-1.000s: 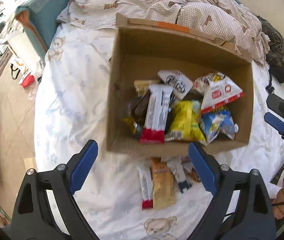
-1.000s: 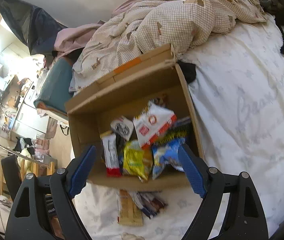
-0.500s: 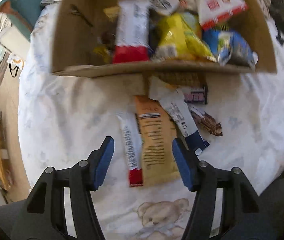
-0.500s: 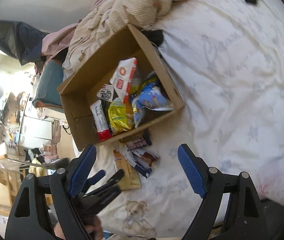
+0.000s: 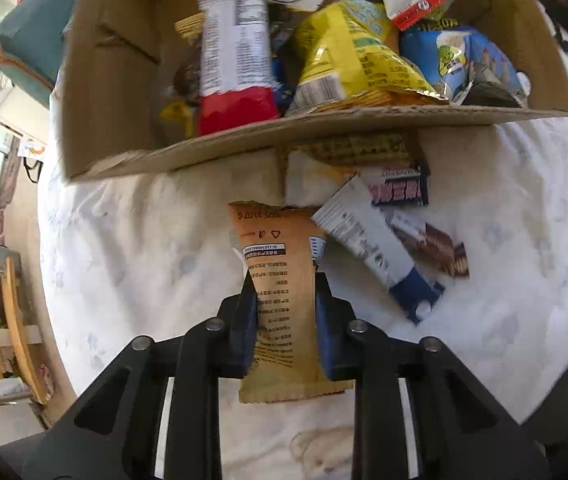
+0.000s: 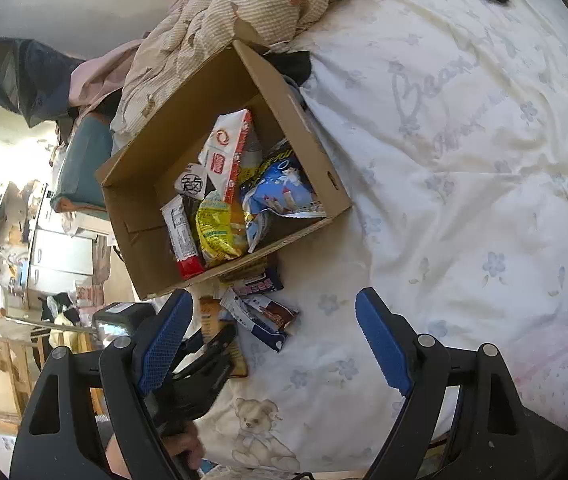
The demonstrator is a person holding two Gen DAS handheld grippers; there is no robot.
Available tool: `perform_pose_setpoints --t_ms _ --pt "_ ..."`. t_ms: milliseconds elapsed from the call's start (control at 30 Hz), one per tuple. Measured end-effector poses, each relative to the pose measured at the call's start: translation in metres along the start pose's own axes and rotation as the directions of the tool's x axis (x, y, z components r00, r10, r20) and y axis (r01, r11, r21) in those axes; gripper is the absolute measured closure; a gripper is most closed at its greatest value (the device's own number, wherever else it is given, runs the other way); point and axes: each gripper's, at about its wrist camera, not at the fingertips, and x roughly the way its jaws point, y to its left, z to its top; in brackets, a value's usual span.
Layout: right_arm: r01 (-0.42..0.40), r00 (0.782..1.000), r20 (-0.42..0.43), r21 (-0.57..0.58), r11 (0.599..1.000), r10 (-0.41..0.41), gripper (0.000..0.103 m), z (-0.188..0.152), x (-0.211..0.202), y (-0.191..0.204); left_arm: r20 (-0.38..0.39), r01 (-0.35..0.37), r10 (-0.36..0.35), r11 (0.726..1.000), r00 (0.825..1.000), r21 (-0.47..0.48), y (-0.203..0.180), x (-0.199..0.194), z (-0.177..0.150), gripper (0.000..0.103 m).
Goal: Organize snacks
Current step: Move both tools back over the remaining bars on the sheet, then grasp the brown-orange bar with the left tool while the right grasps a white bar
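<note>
A tan snack packet (image 5: 280, 240) lies on the white bedsheet (image 5: 136, 248) just in front of a cardboard box (image 5: 116, 60). My left gripper (image 5: 284, 292) points down over it, jaws closing, pads pressed on the packet's long sides. Beside it lie a white-and-blue bar (image 5: 367, 248), a brown wrapper (image 5: 439, 248) and a dark purple packet (image 5: 399, 190). The box holds a red-and-white bar (image 5: 236, 40), a yellow bag (image 5: 347, 52) and a blue bag (image 5: 459, 56). My right gripper (image 6: 274, 308) hangs open above the bed, nothing between its fingers, with the left gripper (image 6: 220, 340) at its lower left.
A checked quilt (image 6: 244, 8) is heaped behind the box. The bed's edge runs along the left, with a teal cushion (image 5: 24, 40) and room clutter beyond. A pink spotted cloth (image 6: 551, 364) lies at the right. A hand (image 6: 180, 444) holds the left gripper.
My left gripper dropped from above the box to the snacks on the sheet and narrowed onto the tan packet. The right gripper swung out over the bed and stayed open.
</note>
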Motion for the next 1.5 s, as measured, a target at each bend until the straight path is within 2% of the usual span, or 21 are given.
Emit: perform_pose_setpoints --t_ms 233,367,533,633,700,800,867,967,1033,1133,1267,1400,1433,1467,1500 --pt "0.009 1.0 -0.02 -0.021 1.0 -0.01 0.017 -0.005 0.006 0.007 0.02 0.107 -0.106 0.991 0.994 -0.077 0.038 -0.04 -0.032 0.084" --pt "0.04 0.998 -0.04 -0.05 0.998 -0.042 0.017 -0.011 0.015 0.011 0.066 0.158 -0.15 0.977 0.986 -0.141 0.061 -0.069 -0.041 0.084" --pt "0.035 0.994 -0.103 -0.109 0.993 -0.046 0.018 -0.021 0.032 0.023 0.125 0.174 -0.15 0.96 0.981 -0.217 0.09 -0.088 -0.055 0.084" --pt "-0.01 0.987 -0.158 -0.162 0.987 -0.016 0.028 -0.029 0.045 0.036 0.128 0.14 -0.11 0.957 0.986 -0.254 0.108 -0.077 -0.058 0.084" --pt "-0.023 0.982 -0.188 -0.217 0.976 -0.019 0.03 -0.034 0.054 0.047 0.129 0.169 -0.135 0.937 0.982 -0.306 0.12 -0.075 -0.062 0.084" --pt "0.002 0.972 -0.221 -0.334 0.943 -0.08 0.033 -0.045 0.073 0.066 0.149 0.16 -0.117 0.931 0.982 -0.327 0.126 -0.076 -0.059 0.084" --pt "0.052 0.963 -0.217 -0.427 0.903 -0.158 0.037 -0.053 0.088 0.077 0.155 0.158 -0.111 0.93 0.982 -0.333 0.128 -0.078 -0.056 0.084" --pt "0.11 0.937 -0.218 -0.556 0.824 -0.272 0.043 -0.065 0.118 0.092 0.159 0.166 -0.116 0.923 0.98 -0.346 0.134 -0.082 -0.054 0.084" --pt "0.116 0.929 -0.222 -0.584 0.804 -0.296 0.044 -0.069 0.129 0.097 0.156 0.185 -0.136 0.916 0.978 -0.355 0.136 -0.082 -0.052 0.084" --pt "0.157 0.921 -0.183 -0.636 0.756 -0.345 0.044 -0.072 0.146 0.106 0.153 0.203 -0.157 0.91 0.976 -0.362 0.139 -0.081 -0.053 0.084" --pt "0.166 0.917 -0.175 -0.647 0.744 -0.357 0.044 -0.067 0.164 0.109 0.15 0.204 -0.159 0.91 0.976 -0.361 0.139 -0.081 -0.052 0.084" --pt "0.164 0.905 -0.194 -0.663 0.73 -0.379 0.044 -0.07 0.186 0.108 0.15 0.212 -0.168 0.909 0.974 -0.358 0.137 -0.081 -0.05 0.084" --pt "0.151 0.902 -0.209 -0.669 0.728 -0.379 0.049 -0.072 0.19 0.107 0.15 0.214 -0.17 0.909 0.974 -0.358 0.137 -0.081 -0.05 0.084" --pt "0.15 0.899 -0.204 -0.686 0.712 -0.386 0.086 -0.074 0.192 0.106 0.149 0.216 -0.173 0.909 0.974 -0.357 0.136 -0.08 -0.049 0.084" --pt "0.176 0.891 -0.179 -0.71 0.682 -0.416 0.087 -0.076 0.19 0.107 0.144 0.215 -0.174 0.91 0.974 -0.355 0.135 -0.079 -0.049 0.084"
